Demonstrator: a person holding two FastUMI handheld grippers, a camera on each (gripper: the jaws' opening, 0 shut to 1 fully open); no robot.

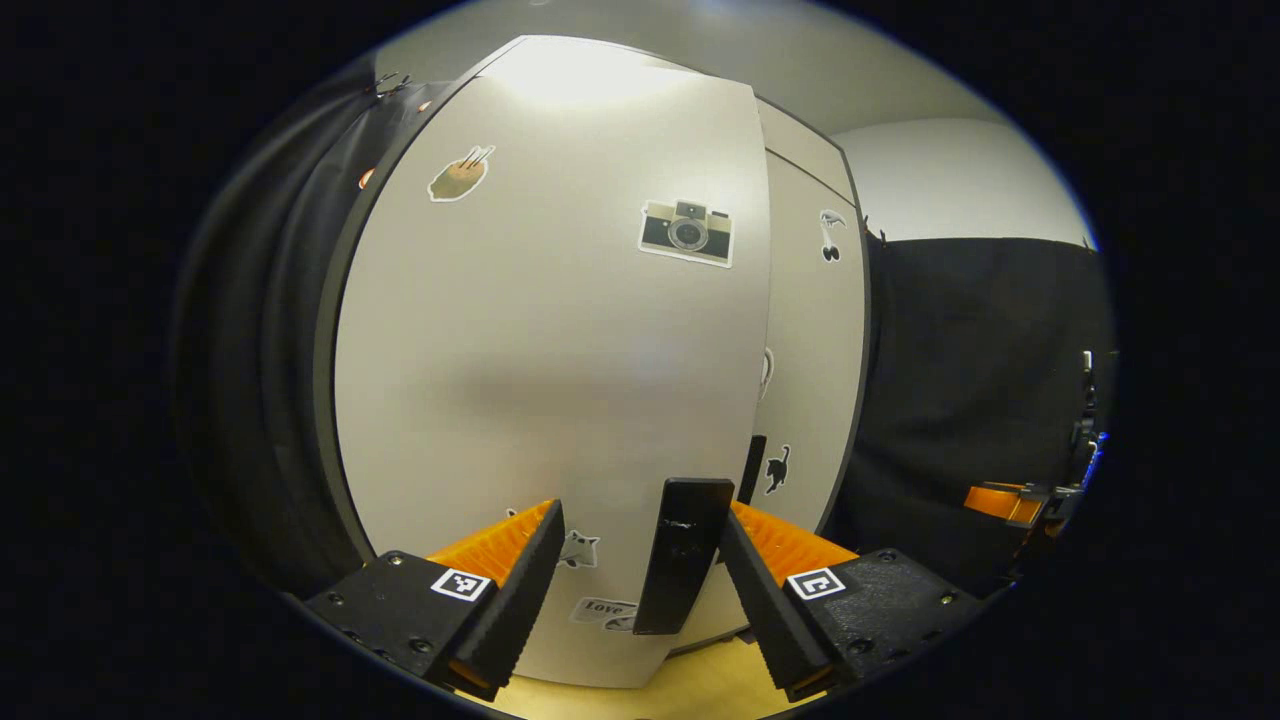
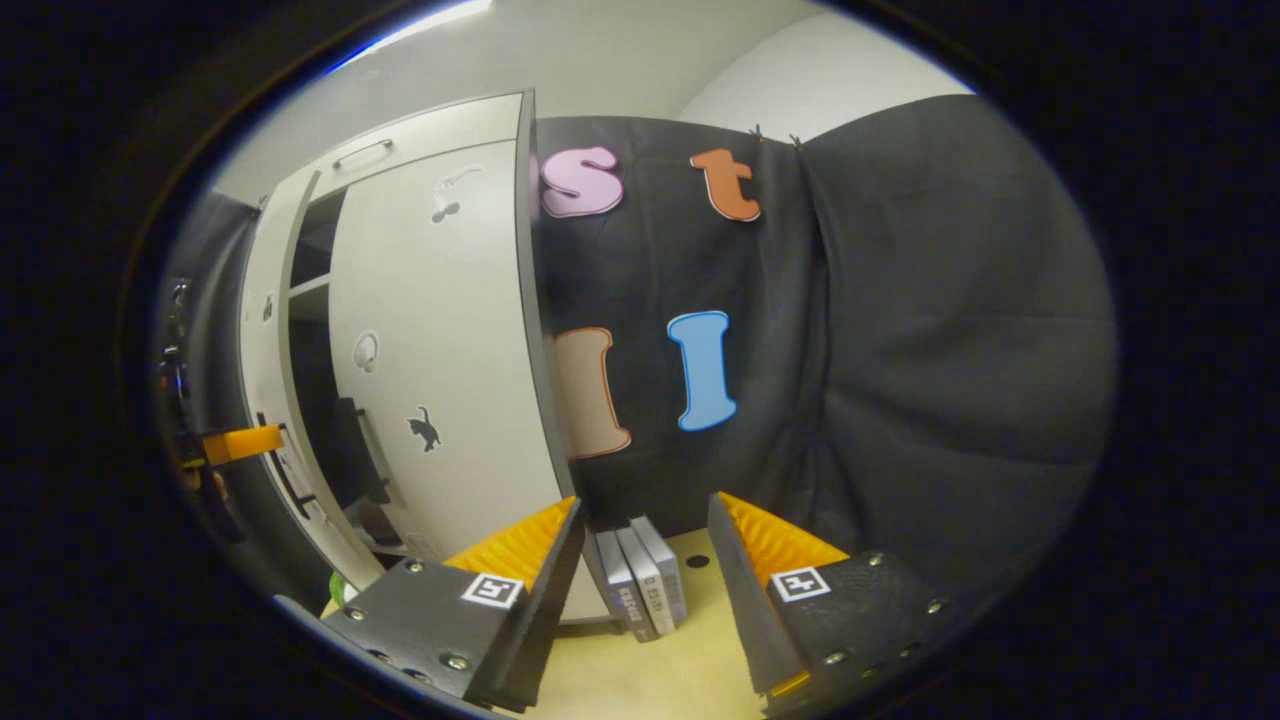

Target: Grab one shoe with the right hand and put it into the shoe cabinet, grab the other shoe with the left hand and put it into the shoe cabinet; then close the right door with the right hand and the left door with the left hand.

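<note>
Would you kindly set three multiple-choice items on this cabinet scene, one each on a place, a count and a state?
1. Where is the camera sticker?
A. upper part of the left door
B. on the floor
C. on the books

2. How many books stand beside the cabinet?
A. one
B. three
C. six

3. How does the left gripper stand?
A. shut on the handle
B. open, handle between its fingers
C. holding a shoe

Answers: 1 A, the sticker sits high on the door panel. 2 B, three spines show on the floor in the right gripper view. 3 B, gaps show on both sides of the handle.
</note>
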